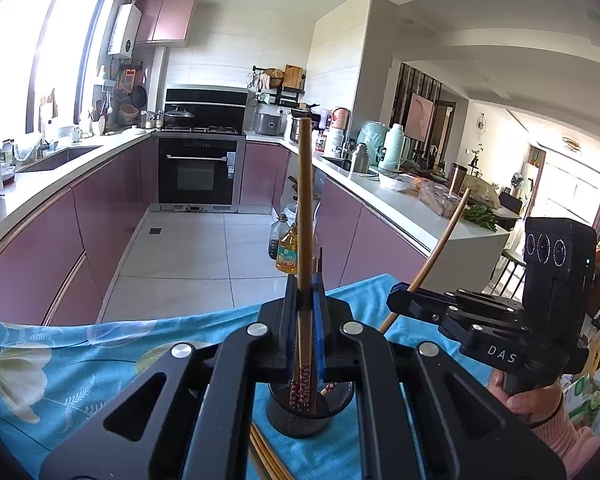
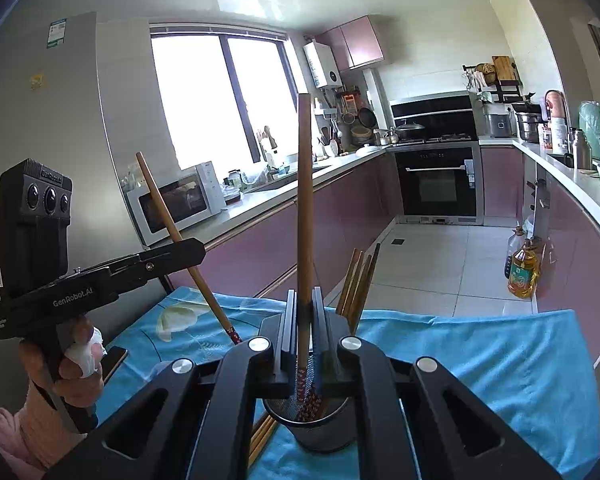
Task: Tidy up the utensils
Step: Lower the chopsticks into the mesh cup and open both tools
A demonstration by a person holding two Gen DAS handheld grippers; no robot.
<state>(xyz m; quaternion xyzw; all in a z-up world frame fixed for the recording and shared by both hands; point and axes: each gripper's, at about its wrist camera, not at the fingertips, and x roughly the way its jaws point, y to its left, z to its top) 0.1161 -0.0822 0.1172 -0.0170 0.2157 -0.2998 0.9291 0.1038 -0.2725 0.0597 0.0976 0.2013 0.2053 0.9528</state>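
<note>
Tablecloth (image 1: 60,380) blue, near | mesh holder (image 2: 320,424) centre, on cloth | left gripper (image 1: 306,296) clamped on chopstick (image 1: 305,200) above holder | right gripper (image 2: 303,312) clamped on second chopstick (image 2: 305,200) | step: insertion; next: lower, then part jaws.

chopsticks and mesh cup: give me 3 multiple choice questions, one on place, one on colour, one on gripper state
1. Where does the black mesh cup stand?
A. on the blue cloth
B. on the floor
C. in the sink

2. What colour are the lower cabinets?
A. white
B. green
C. mauve pink

3. What is the left gripper doing?
A. open, holding nothing
B. shut on a chopstick
C. gripping the cup

Answers:
1 A, the cloth lies under the cup.
2 C, pink fronts line both counters.
3 B, its jaws pinch the upright stick.
</note>
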